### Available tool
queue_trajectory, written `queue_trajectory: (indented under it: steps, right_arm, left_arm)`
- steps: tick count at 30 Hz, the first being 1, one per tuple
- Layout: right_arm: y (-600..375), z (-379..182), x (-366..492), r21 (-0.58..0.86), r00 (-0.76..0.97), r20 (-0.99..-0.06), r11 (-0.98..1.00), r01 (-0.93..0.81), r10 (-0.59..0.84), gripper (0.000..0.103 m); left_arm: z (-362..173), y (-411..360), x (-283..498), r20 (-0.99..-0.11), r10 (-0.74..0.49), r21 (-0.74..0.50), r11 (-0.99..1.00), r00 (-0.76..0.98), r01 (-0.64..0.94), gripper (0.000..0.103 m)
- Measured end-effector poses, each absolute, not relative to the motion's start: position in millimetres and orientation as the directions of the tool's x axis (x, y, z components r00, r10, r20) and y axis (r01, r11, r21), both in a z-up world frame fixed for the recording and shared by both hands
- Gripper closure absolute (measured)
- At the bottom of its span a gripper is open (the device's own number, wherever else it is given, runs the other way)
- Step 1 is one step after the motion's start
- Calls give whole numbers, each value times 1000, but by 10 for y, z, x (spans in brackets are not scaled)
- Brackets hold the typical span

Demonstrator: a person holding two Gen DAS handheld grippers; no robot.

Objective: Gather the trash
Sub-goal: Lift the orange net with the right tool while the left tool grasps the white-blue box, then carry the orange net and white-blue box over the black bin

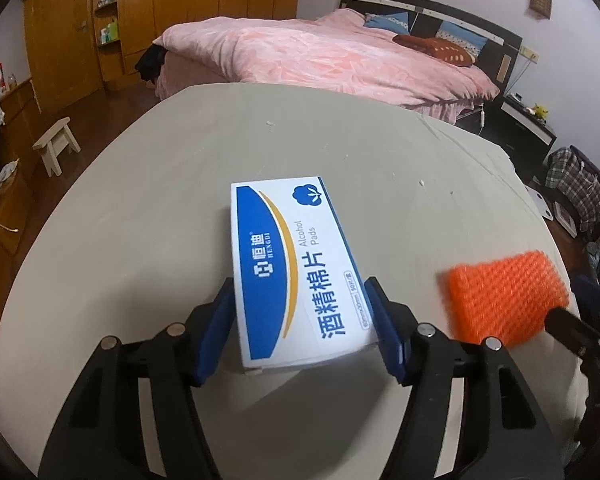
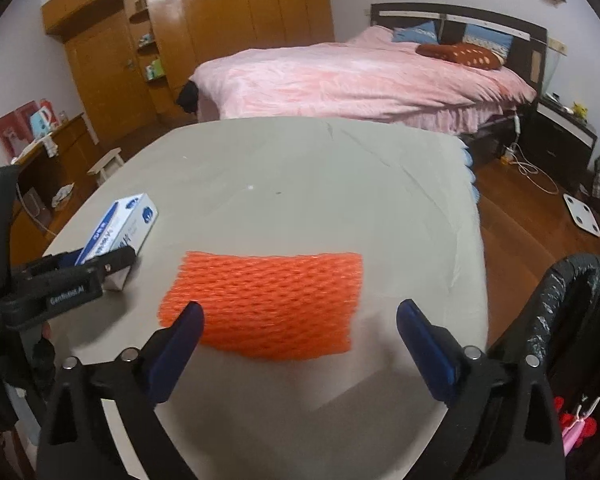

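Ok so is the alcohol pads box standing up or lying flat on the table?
Lying flat. The alcohol pads box rests on a broad face on the table, printed top facing up, between the left hand-held gripper's pads.

— What's under my hand-held grippers?
— A grey-beige cloth-covered worktop point(image 2: 300, 184).
— And what lies on it?
— A blue-and-white alcohol pads box point(image 1: 296, 272) flat on my left, an orange foam net point(image 2: 268, 300) just beside it to the right, plus a few tiny white crumbs point(image 1: 421, 183).

Orange foam net point(image 2: 262, 304) flat on grey table point(image 2: 300, 184) — right tool point(image 2: 300, 330) wide apart, left pad overlapping it.
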State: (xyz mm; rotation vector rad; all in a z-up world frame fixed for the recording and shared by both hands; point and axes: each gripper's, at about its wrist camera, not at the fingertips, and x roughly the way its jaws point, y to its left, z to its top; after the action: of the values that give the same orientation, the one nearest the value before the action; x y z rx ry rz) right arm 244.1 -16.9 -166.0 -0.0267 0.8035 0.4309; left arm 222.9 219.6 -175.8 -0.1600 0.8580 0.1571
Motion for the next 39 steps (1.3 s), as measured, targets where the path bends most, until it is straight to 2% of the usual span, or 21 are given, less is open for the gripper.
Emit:
queue_trajectory:
  steps: [4,8,12,15,17,22,39]
  right_arm:
    - [8,-1776,2471,124,571,-739,905,-408,359,6]
    - [161,-1955,2549,49,539,-795,916,-398,277,6]
    - [117,-1949,2590,76,539,-790,920,-384,291,8]
    - [89,-1908,2596,100,543,-778,915,-390,316,28]
    - [55,-1878,2594,125,541,-769,911,-394,340,53]
    - [12,-1816,2579,174,525,-756,893,-415,391,73]
    - [-454,-1065,2125,225,634,-625,883,-412,455,75]
  left_arm:
    - [-1747,2222,2142,-766,87,-67,974,637,-215,41]
    - [-1759,2251,2119,-767,100,-57,973,634,-223,42]
    - [-1787,2278,2115,-771,101,-63,970,629,-234,42]
    - [-1793,2256,2133,-772,110,-49,972,626,-230,42]
    - [-1794,2243,2136,-772,112,-41,973,625,-226,42]
    - [-1767,2220,2104,-766,102,-48,976,634,-214,43]
    - [-1173,1585,1773,-669,-23,-106,992,743,-64,46]
